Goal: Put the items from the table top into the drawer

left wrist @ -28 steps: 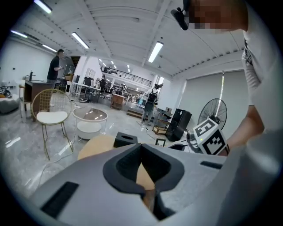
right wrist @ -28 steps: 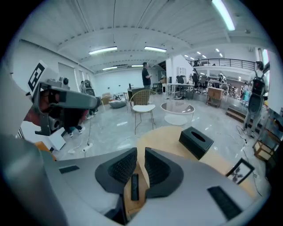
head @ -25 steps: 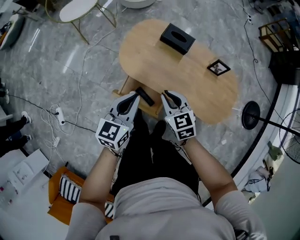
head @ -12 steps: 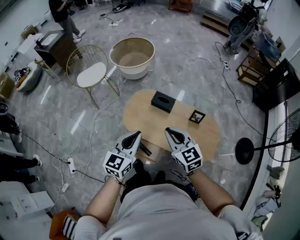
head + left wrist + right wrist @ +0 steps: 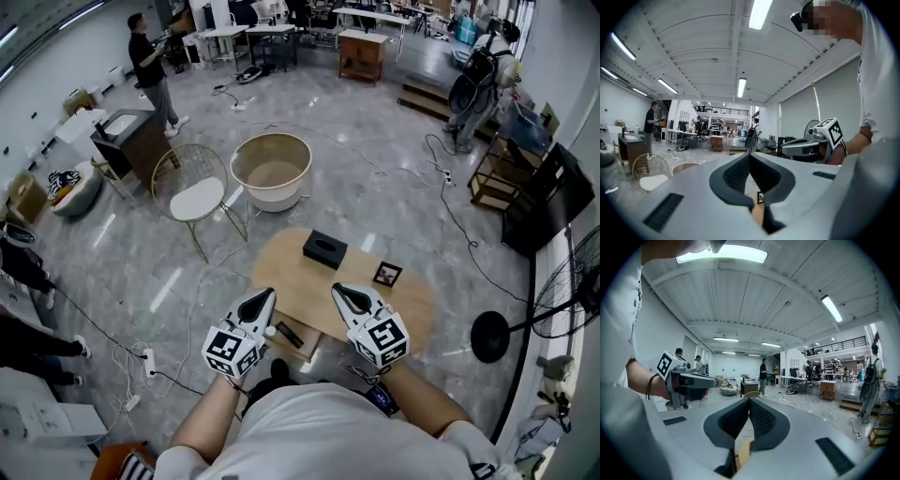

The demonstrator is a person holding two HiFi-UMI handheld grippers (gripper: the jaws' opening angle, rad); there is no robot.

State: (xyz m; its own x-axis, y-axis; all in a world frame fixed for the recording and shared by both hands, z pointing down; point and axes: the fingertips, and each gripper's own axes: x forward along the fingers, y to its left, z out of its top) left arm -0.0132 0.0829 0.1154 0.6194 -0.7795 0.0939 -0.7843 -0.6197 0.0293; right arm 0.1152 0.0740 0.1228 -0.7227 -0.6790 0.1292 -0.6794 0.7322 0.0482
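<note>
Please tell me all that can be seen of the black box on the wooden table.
The black box is a low rectangular block, matt, with an oval slot in its top, like a tissue box. It lies flat on the oval wooden table near its far edge, apart from the small framed picture. Only the table touches it.

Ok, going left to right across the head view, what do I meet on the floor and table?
chair with a white seat → black box on the wooden table → small framed picture on the same table → round black stand base on the floor
</note>
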